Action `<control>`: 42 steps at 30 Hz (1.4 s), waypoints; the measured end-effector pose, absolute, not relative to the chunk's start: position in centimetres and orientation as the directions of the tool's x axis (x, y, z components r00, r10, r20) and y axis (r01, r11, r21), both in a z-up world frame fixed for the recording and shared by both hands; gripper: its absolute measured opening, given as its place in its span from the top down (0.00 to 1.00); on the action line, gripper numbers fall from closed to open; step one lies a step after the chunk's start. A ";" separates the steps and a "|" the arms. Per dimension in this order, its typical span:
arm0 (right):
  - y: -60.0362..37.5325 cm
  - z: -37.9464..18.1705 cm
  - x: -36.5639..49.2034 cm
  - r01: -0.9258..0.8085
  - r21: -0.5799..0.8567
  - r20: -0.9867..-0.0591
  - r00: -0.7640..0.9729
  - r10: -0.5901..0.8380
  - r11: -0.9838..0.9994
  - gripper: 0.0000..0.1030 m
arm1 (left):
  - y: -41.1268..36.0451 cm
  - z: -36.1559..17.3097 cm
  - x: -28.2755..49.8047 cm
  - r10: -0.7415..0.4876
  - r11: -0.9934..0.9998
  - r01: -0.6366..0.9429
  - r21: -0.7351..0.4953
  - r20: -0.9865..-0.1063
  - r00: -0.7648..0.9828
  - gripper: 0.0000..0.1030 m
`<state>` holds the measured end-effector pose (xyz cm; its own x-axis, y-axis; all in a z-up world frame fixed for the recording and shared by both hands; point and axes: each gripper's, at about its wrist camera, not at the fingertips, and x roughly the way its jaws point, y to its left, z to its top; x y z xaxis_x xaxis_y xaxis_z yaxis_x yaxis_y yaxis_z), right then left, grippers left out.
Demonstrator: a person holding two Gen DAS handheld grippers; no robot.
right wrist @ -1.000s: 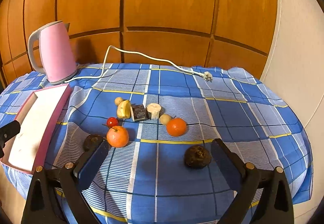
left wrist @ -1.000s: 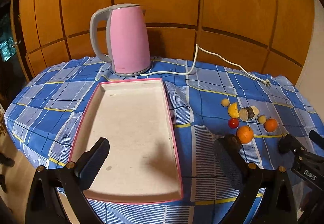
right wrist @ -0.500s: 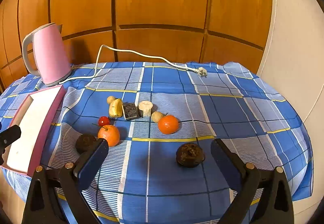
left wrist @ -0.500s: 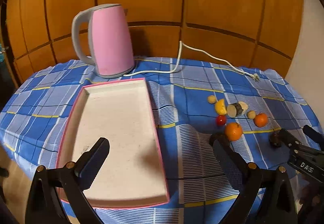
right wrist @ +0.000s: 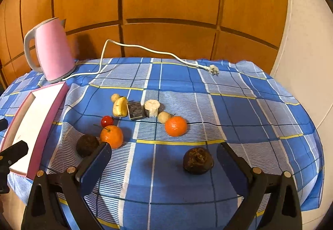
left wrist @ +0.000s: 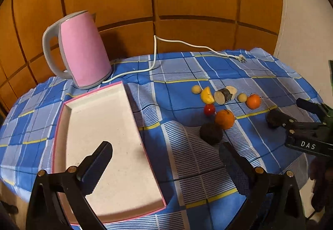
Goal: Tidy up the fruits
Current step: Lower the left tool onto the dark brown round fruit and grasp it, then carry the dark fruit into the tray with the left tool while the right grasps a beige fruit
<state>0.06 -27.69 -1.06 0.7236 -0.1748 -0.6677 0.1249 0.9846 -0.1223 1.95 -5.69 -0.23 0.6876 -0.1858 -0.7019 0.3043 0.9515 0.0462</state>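
Fruits lie on the blue checked cloth: two oranges [right wrist: 111, 136] [right wrist: 175, 126], a red cherry tomato [right wrist: 107, 121], a yellow banana piece [right wrist: 120, 106], two cut chunks [right wrist: 135, 110] [right wrist: 152, 107], small tan balls [right wrist: 164, 117] and two dark brown round fruits [right wrist: 87, 145] [right wrist: 198, 160]. An empty pink-rimmed white tray [left wrist: 100, 136] lies at left. My left gripper [left wrist: 164, 157] is open above the tray's right edge. My right gripper [right wrist: 162, 159] is open, empty, with the dark fruit near its right finger.
A pink kettle [left wrist: 83, 51] stands at the back left behind the tray, its white cord [right wrist: 145, 51] running across the back to a plug [right wrist: 214, 69]. A wooden panel wall is behind. The table's edge drops off close at front and right.
My left gripper has swung right, so the fruits and the right gripper show larger. My right gripper has moved slightly forward toward the dark fruit. Nothing was grasped.
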 end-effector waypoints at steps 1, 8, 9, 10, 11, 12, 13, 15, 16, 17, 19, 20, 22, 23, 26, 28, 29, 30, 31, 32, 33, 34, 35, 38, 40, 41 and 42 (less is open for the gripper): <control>-27.7 -1.1 0.0 0.123 -0.125 -0.668 0.723 -0.175 0.984 0.00 | -5.7 -0.2 1.9 -0.191 0.949 0.311 0.046 -0.701 0.687 0.00; -28.8 -1.1 -0.2 0.140 -0.109 -0.675 0.717 -0.177 0.984 0.00 | -5.4 -0.3 2.6 -0.220 0.947 0.322 0.008 -0.715 0.664 0.00; -29.0 -1.0 -0.2 0.148 -0.108 -0.674 0.716 -0.182 0.983 0.00 | -5.3 -0.4 2.7 -0.220 0.947 0.321 0.006 -0.717 0.662 0.00; -29.3 -1.0 -0.4 0.156 -0.106 -0.672 0.717 -0.186 0.982 0.00 | -5.3 -0.4 2.9 -0.233 0.944 0.331 -0.007 -0.725 0.648 0.00; -29.6 -1.0 -0.4 0.162 -0.103 -0.672 0.716 -0.189 0.981 0.00 | -5.2 -0.3 3.0 -0.242 0.942 0.334 -0.015 -0.722 0.648 0.00; -29.9 -1.2 -0.5 0.170 -0.098 -0.680 0.708 -0.191 0.981 0.00 | -5.1 -0.3 3.0 -0.249 0.942 0.335 -0.023 -0.717 0.651 0.00; -30.3 -1.3 -0.5 0.177 -0.094 -0.685 0.703 -0.193 0.980 0.00 | -5.0 -0.2 3.1 -0.266 0.939 0.341 -0.041 -0.716 0.645 0.00; -30.9 -1.5 -0.8 0.198 -0.099 -0.690 0.692 -0.211 0.975 0.00 | -5.0 -0.4 3.6 -0.307 0.931 0.354 -0.092 -0.724 0.618 0.00; -31.2 -1.5 -0.9 0.205 -0.099 -0.690 0.691 -0.216 0.974 0.00 | -5.1 -0.4 3.8 -0.313 0.930 0.354 -0.102 -0.724 0.615 0.01; -31.5 -1.5 -1.0 0.212 -0.100 -0.690 0.689 -0.221 0.972 0.00 | -5.3 -0.4 4.1 -0.331 0.925 0.361 -0.122 -0.727 0.602 0.02; -32.0 -1.6 -1.2 0.225 -0.102 -0.694 0.682 -0.231 0.969 0.00 | -5.8 -0.6 4.5 -0.357 0.915 0.377 -0.145 -0.730 0.583 0.06; -32.2 -1.6 -1.2 0.227 -0.100 -0.694 0.682 -0.231 0.969 0.00 | -6.2 -0.7 4.7 -0.368 0.908 0.392 -0.150 -0.734 0.571 0.09; -32.5 -1.5 -1.3 0.236 -0.108 -0.690 0.681 -0.244 0.966 0.00 | -7.3 -1.1 5.2 -0.385 0.891 0.427 -0.151 -0.751 0.536 0.20; -32.8 -1.4 -1.4 0.243 -0.104 -0.689 0.682 -0.246 0.964 0.00 | -8.2 -1.4 5.4 -0.405 0.873 0.462 -0.157 -0.761 0.507 0.22; -33.4 -1.4 -1.7 0.258 -0.095 -0.687 0.682 -0.251 0.961 0.00 | -10.3 -2.0 6.0 -0.410 0.843 0.522 -0.128 -0.781 0.471 0.28; -33.8 -1.4 -1.8 0.266 -0.092 -0.688 0.680 -0.255 0.959 0.00 | -11.7 -2.7 6.6 -0.404 0.825 0.555 -0.107 -0.798 0.447 0.30; -34.1 -1.4 -1.8 0.272 -0.088 -0.689 0.678 -0.256 0.958 0.00 | -12.4 -3.3 7.1 -0.393 0.821 0.562 -0.099 -0.813 0.430 0.30; -34.3 -1.3 -1.9 0.279 -0.086 -0.689 0.677 -0.259 0.956 0.00 | -12.9 -3.8 7.5 -0.387 0.815 0.571 -0.098 -0.825 0.412 0.32; -34.5 -1.2 -2.0 0.284 -0.084 -0.688 0.677 -0.262 0.955 0.00 | -13.5 -4.4 7.9 -0.378 0.810 0.579 -0.091 -0.836 0.398 0.34; -34.7 -1.1 -2.1 0.289 -0.084 -0.686 0.678 -0.265 0.954 0.00 | -14.3 -5.0 8.3 -0.353 0.810 0.582 -0.068 -0.850 0.391 0.35; -34.9 -1.0 -2.3 0.294 -0.083 -0.682 0.679 -0.270 0.952 0.00 | -14.6 -5.4 8.4 -0.344 0.807 0.588 -0.059 -0.856 0.386 0.35; -35.1 -0.9 -2.4 0.301 -0.081 -0.681 0.680 -0.273 0.950 0.00 | -15.1 -5.9 8.7 -0.328 0.799 0.600 -0.035 -0.863 0.386 0.35; -35.4 -0.8 -2.6 0.307 -0.078 -0.680 0.679 -0.275 0.949 0.00 | -15.5 -6.3 8.8 -0.297 0.801 0.599 0.000 -0.869 0.397 0.35; -36.0 -0.8 -2.7 0.320 -0.073 -0.683 0.674 -0.281 0.945 0.00 | -15.7 -7.6 9.5 -0.281 0.809 0.588 -0.009 -0.885 0.373 0.46; -36.3 -0.8 -2.7 0.319 -0.067 -0.688 0.672 -0.275 0.946 0.00 | -15.4 -8.2 9.8 -0.274 0.820 0.573 -0.018 -0.890 0.364 0.55; -36.3 -0.9 -2.6 0.318 -0.063 -0.690 0.671 -0.271 0.946 0.00 | -15.2 -8.2 9.6 -0.288 0.820 0.572 -0.023 -0.880 0.377 0.55; -36.5 -0.8 -2.5 0.314 -0.057 -0.693 0.671 -0.264 0.948 0.00 | -15.0 -8.2 9.4 -0.293 0.821 0.570 -0.024 -0.875 0.384 0.56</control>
